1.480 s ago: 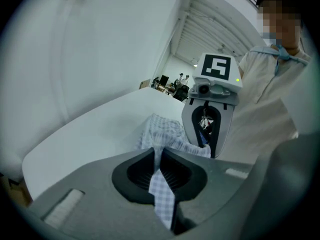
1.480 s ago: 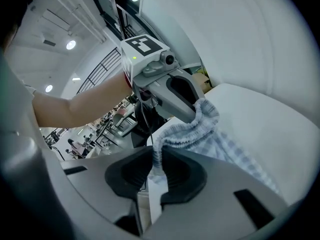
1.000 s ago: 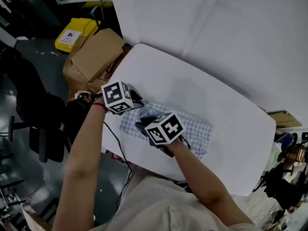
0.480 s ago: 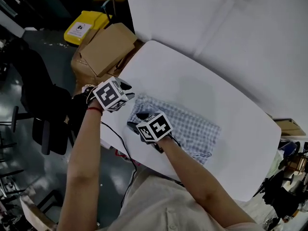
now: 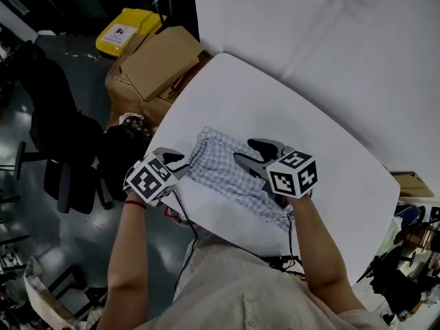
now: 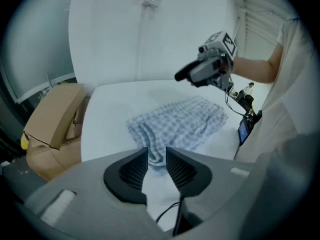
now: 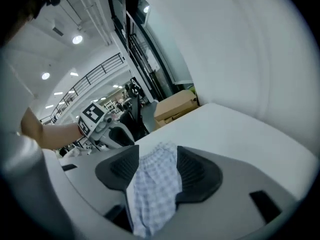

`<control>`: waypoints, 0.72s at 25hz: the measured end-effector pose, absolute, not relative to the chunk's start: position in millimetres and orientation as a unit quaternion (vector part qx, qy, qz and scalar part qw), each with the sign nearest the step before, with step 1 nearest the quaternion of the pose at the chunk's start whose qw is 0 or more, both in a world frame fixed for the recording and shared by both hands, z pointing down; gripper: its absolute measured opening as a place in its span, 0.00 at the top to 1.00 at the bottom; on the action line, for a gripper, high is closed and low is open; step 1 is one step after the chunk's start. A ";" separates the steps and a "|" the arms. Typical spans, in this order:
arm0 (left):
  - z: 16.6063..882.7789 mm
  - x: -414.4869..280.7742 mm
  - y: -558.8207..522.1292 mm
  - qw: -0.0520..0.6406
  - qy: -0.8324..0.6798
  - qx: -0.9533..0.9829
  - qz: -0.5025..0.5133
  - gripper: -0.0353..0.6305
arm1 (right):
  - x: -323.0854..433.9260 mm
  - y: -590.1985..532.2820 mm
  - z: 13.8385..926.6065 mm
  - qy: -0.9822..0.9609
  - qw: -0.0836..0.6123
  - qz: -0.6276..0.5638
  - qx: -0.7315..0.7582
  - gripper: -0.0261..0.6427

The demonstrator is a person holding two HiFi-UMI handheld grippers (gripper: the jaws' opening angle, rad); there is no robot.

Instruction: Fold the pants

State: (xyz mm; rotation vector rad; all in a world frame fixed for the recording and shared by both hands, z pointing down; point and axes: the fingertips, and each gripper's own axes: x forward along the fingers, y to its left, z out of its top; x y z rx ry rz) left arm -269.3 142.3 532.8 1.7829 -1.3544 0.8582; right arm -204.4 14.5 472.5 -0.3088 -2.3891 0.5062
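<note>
Head view: no longer shows the two grippers huddled over the near-left end of the pants (image 5: 223, 174), as a second ago. Finds the left gripper (image 5: 176, 163) drawn out to 8 o'clock of the cloth, at the table's edge, and the right gripper (image 5: 251, 152) above the cloth's 2 o'clock part. Shows both sets of jaws just opened and released, with nothing pinched. Places the pants flat near the 6 o'clock rim of the table (image 5: 275, 102), as a soft oblong of pale blue-and-white check, rumpled at the edges. Gives the table as white, smooth and matt, with rounded corners. Catches a brown cardboard box (image 5: 161, 60) with creased flaps at 10 o'clock.

Left gripper view: looks along dark ribbed pads set a narrow slot apart, released, gripping nothing. Shows through the slot the bunched near end of the pants (image 6: 175, 124), then soft folds running off towards 1 o'clock over the white table (image 6: 112, 109). Picks out the right gripper (image 6: 186, 77) above, in hard grey-black plastic. Keeps the cardboard box (image 6: 55, 119) at 9 o'clock.

Right gripper view: looks along black ridged pads spread wide, released. Shows the checked pants (image 7: 152, 189) in the gap and down to 6 o'clock, below the jaws and unpressed. Finds the left gripper (image 7: 117, 134) at 9 o'clock.
</note>
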 end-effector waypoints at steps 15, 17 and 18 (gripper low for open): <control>570.4 -241.6 133.5 0.365 -0.596 0.603 0.384 0.89 | -139.1 -9.3 552.7 -0.838 0.499 -0.138 -0.174 0.79; 572.5 -243.1 135.4 0.369 -0.602 0.595 0.384 0.89 | -151.3 -6.3 560.7 -0.820 0.508 -0.181 -0.190 0.82; 573.3 -243.6 136.2 0.371 -0.604 0.592 0.382 0.89 | -155.9 -5.5 565.2 -0.812 0.514 -0.195 -0.197 0.83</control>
